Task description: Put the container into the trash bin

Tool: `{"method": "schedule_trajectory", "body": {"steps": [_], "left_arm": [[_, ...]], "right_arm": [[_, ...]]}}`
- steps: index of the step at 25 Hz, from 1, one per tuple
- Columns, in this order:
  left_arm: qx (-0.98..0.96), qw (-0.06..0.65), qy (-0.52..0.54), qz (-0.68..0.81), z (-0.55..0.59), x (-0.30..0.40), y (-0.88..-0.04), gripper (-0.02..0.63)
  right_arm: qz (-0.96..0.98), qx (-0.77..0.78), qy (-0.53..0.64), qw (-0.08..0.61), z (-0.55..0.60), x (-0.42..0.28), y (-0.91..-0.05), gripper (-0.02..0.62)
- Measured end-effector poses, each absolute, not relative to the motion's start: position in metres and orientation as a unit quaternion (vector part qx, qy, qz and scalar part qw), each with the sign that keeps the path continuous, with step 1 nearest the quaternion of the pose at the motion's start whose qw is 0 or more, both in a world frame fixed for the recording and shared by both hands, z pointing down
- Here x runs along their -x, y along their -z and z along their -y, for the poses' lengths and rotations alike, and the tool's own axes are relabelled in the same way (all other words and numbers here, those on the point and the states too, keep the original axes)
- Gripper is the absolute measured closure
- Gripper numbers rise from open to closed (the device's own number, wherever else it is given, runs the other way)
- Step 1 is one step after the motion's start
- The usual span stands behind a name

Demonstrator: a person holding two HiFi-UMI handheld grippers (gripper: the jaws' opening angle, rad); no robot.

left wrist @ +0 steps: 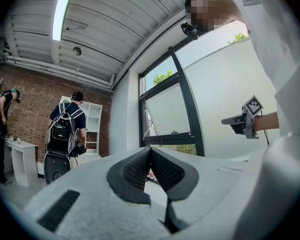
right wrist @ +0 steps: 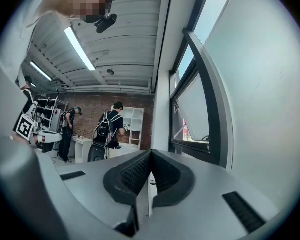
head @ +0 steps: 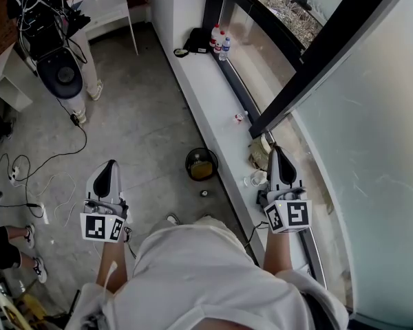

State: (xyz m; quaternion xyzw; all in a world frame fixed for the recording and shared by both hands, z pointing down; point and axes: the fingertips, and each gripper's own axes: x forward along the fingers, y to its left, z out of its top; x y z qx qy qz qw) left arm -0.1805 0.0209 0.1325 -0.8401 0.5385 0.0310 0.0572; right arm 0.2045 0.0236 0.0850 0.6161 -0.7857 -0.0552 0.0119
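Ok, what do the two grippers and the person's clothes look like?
Both the left gripper and right gripper have pale grey shells, black ribbed tongs, and a cube of black-and-white square markers. The person wears a white short-sleeved shirt.

Head view steeply down, both gripper views level, sharing window (left wrist: 167, 111)

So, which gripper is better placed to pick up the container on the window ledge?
Right. The right gripper is over the ledge, next to the container; the left gripper is over the floor, beyond the trash bin. Both are shut and empty, so it should open first.
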Motion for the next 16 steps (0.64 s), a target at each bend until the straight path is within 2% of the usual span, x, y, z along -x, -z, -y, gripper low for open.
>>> {"method": "schedule_trajectory", "body": {"steps": [16], "left_arm": [[0.839,0.053,-0.033,-0.54,-0.006,0.176,-0.134,0.591]], "right_arm": [[0.77,-0.632,0.084,0.024,-0.005,-0.224,-0.074,0.595]]}}
